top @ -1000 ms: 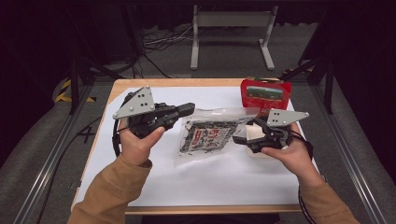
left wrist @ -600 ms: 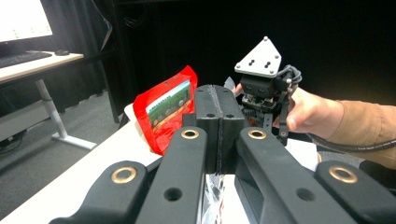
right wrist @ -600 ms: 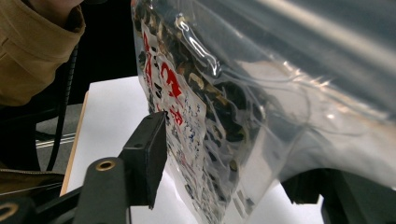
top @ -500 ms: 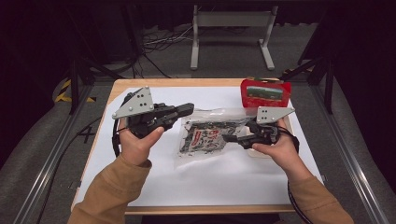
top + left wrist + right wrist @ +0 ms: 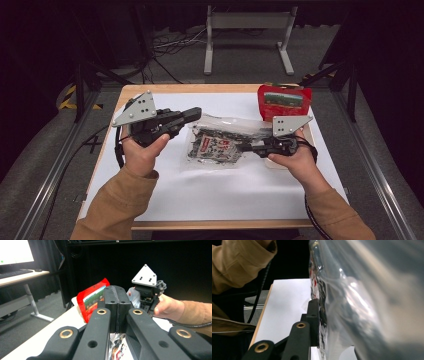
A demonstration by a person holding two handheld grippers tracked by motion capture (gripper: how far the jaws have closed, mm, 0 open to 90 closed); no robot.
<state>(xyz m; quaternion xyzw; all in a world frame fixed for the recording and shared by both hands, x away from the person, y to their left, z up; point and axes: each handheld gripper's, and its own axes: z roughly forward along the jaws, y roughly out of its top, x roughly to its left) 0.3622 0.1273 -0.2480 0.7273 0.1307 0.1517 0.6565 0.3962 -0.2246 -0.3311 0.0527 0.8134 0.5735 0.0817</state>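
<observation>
**Right gripper reaching into clear bag; left gripper idle**

The right gripper (image 5: pixel 245 148) lies low and level, its jaws pointing at the right edge of the clear bag (image 5: pixel 220 145). In the right gripper view one black jaw stands against the film, with plastic bulging over the space beside it; the other jaw is covered, so whether the jaws have clamped the bag cannot be told. Judged from this pose, the low approach suits taking the bag by its edge.

The left gripper (image 5: pixel 196 114) is held above the table near the bag's upper left corner. Its jaws are pressed together on nothing, as the left gripper view (image 5: pixel 116 310) confirms. It appears to be waiting in reserve.

The bag lies flat at mid-table on the white sheet (image 5: pixel 225 195), with dark printed contents inside. A red pouch (image 5: pixel 283 100) stands behind it at the far right.

Change from the earlier frames: the right gripper has moved left, from beside the bag to contact with it. The left gripper and the pouch keep their places.
</observation>
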